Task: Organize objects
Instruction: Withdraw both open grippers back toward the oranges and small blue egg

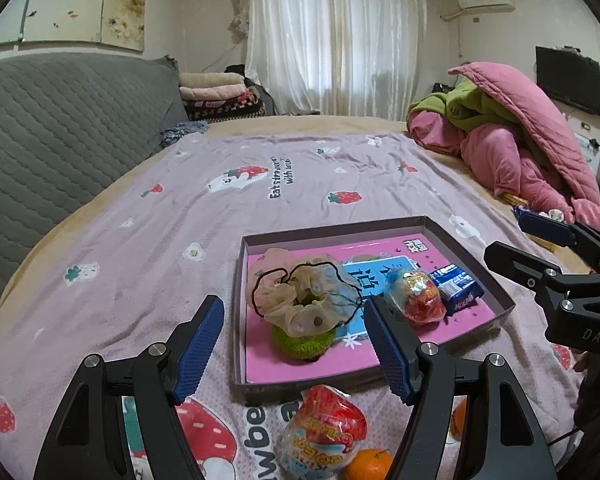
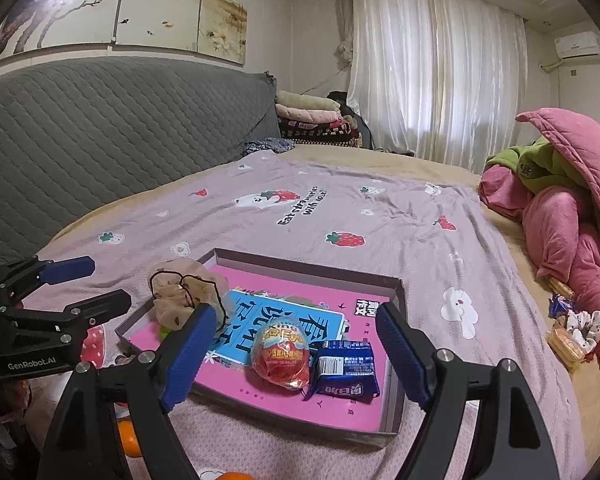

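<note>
Toys and snacks are being gathered into the shallow box (image 2: 396, 292) that sits on the purple strawberry blanket (image 1: 140, 248) on the bed. A pink book (image 2: 292, 400) lies flat on the bottom of the box, most likely so the small things have a smooth floor to rest on. On the book sit one red toy egg (image 2: 281, 354) and one blue snack packet (image 2: 346, 368), touching side by side at the near end. At the other end one beige scrunchie (image 1: 300, 296) rests on top of one green scrunchie (image 1: 304, 342), stacked perhaps to save room. So the box holds four small things and one book. More things wait outside it: a second red egg (image 1: 324, 428) lies just in front of the box, with an orange (image 1: 368, 464) touching it and one more orange (image 1: 459, 418) half hidden behind the left gripper (image 1: 300, 348). That makes two eggs and two oranges in all. Far off by the pink quilt (image 2: 572, 240) lies a small heap with a white scrunchie (image 2: 588, 326), a blue wrapper and some yellow packets; I cannot count those well. The left gripper's jaws stand wide apart over the scrunchies and hold nothing. The right gripper (image 2: 300, 358) is also spread wide and empty, with the egg and the blue packet between its jaws but not touched.
</note>
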`<state>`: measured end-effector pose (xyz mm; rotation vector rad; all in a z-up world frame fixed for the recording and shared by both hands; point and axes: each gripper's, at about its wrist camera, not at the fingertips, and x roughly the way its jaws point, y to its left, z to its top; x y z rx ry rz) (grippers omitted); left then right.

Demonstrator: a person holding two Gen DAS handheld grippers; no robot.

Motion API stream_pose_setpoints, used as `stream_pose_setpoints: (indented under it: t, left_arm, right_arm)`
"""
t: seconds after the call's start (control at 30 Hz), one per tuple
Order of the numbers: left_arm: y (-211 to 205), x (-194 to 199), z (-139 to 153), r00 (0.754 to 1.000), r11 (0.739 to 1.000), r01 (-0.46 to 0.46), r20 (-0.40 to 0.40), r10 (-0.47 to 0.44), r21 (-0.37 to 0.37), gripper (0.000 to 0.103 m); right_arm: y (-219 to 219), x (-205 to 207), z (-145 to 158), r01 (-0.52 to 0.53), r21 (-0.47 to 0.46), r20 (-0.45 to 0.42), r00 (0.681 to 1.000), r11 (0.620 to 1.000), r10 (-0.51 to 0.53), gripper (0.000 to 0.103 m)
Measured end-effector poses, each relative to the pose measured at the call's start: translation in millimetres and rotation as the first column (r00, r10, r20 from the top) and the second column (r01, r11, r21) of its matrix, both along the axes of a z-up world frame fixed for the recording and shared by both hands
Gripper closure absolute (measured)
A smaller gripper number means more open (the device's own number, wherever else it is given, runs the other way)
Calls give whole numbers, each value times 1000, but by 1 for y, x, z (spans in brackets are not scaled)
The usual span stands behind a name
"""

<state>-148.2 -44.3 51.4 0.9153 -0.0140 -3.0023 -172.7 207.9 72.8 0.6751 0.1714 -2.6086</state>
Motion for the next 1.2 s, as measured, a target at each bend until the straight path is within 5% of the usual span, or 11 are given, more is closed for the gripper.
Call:
stream_pose_setpoints:
  t: [1.2]
  left_arm:
    - [13,48,-10,999,1000,3,32,-2,-7,29]
  right_arm:
    - [13,43,-5,-4,-25,-5,1000,1000,4,20]
